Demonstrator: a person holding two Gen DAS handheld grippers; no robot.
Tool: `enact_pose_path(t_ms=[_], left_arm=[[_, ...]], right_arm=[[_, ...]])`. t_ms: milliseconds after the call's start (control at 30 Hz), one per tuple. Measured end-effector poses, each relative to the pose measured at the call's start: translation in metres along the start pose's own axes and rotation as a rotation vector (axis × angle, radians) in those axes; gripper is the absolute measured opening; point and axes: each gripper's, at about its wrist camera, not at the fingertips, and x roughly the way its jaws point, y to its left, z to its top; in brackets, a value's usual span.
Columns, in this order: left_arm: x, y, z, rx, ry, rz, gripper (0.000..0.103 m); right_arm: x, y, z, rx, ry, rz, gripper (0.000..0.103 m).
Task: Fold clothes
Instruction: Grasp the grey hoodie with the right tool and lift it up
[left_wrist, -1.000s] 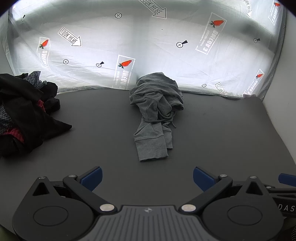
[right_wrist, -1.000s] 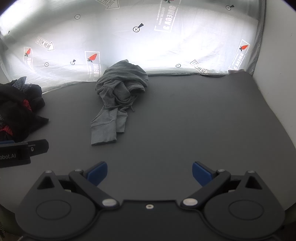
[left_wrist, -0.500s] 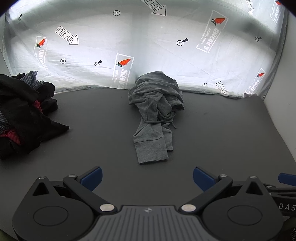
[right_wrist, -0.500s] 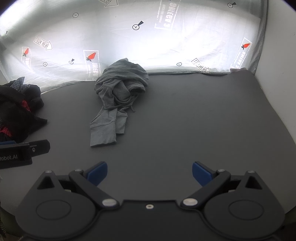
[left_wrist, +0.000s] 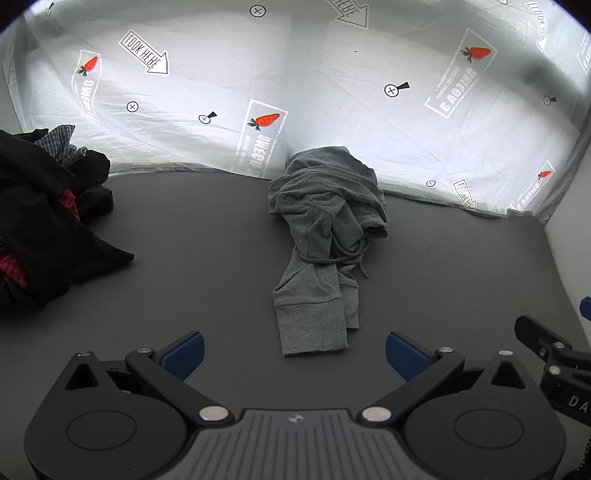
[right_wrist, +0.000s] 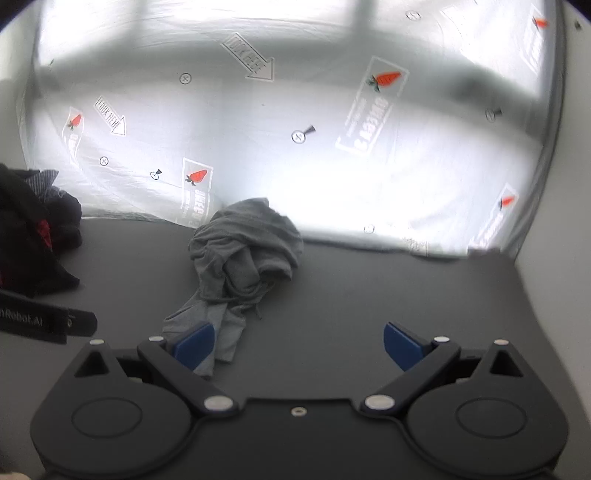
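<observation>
White backdrop sheet (left_wrist: 332, 110) printed with "LOOK HERE" arrows, carrot logos, crossed-circle marks; other lettering mirrored, unreadable. "Robot.AI" partly legible on gripper body at left edge of right wrist view. Left gripper (left_wrist: 294, 349): blue-padded fingers wide apart, empty, above dark table (left_wrist: 461, 266). Right gripper (right_wrist: 298, 341): fingers wide apart, empty. Crumpled grey hoodie (left_wrist: 325, 236) on table centre, against backdrop, cuff toward camera. Dark clothes pile (left_wrist: 40, 221) far left, well apart from hoodie.
</observation>
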Motion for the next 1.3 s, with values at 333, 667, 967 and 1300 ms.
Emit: enact_pose_path(t_ms=[333, 667, 967, 1300], left_arm=[[0.096, 0.037, 0.058, -0.217, 0.111, -0.089, 0.102], [0.229, 0.040, 0.113, -0.175, 0.158, -0.105, 0.071], [0.290, 0.009, 0.164, -0.047, 0.048, -0.106, 0.072], [0.207, 0.004, 0.140, -0.026, -0.020, -0.073, 0.073]], right_arm=[[0.121, 0.008, 0.049, -0.059, 0.067, 0.056, 0.075], [0.302, 0.038, 0.070, -0.175, 0.101, 0.058, 0.047], [0.400, 0.079, 0.065, -0.495, -0.047, 0.038, 0.047], [0.263, 0.030, 0.123, -0.369, -0.402, -0.162, 0.003]])
